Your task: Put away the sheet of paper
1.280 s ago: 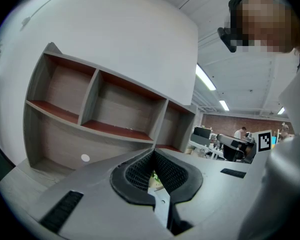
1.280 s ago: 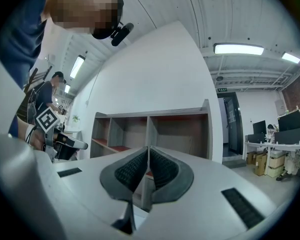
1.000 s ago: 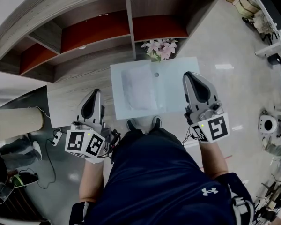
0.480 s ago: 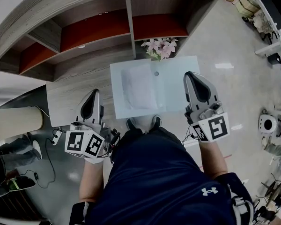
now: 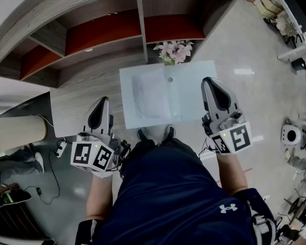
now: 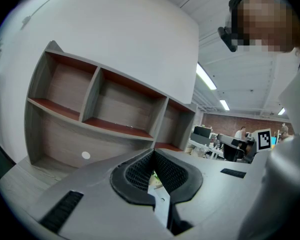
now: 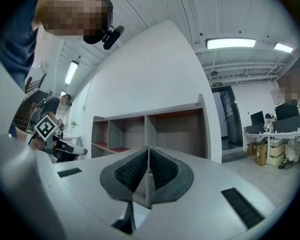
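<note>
Both my pairs of jaws are together and empty; the paper lies between them on the table.

In the head view the sheet of paper (image 5: 152, 97) lies flat on the left half of the small pale table (image 5: 194, 88), at about two o'clock from my left gripper (image 5: 103, 105) and nine o'clock from my right gripper (image 5: 209, 84). My left jaws meet at the tips out beyond the table's nine o'clock edge, apart from the sheet. My right jaws are pressed together over the table's three o'clock edge; whether they touch it I cannot tell. Pink flowers (image 5: 173, 52) stand at the table's twelve o'clock, the wooden shelf unit (image 5: 107, 34) beyond.
</note>
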A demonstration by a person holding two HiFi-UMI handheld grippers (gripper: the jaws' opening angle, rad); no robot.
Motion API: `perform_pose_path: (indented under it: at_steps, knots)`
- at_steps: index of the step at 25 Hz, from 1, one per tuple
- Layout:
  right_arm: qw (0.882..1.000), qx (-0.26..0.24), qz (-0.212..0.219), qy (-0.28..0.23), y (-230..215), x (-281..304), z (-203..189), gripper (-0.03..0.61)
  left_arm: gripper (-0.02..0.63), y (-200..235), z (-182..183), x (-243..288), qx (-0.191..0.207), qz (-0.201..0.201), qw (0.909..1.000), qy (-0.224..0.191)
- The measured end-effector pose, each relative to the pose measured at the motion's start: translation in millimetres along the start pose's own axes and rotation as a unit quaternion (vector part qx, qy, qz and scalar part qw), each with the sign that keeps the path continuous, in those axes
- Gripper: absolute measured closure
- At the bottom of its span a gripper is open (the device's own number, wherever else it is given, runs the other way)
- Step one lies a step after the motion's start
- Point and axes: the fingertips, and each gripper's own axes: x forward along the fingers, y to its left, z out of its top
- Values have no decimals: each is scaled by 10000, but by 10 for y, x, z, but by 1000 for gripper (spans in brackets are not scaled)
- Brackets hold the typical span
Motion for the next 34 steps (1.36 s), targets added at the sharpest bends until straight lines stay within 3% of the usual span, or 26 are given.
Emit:
perform_pose_path:
  at_steps: [34]
  knots:
    - [9998,95,98,167,17,-4,-134,558,598,16,-58,-10,13,-6,10000,34]
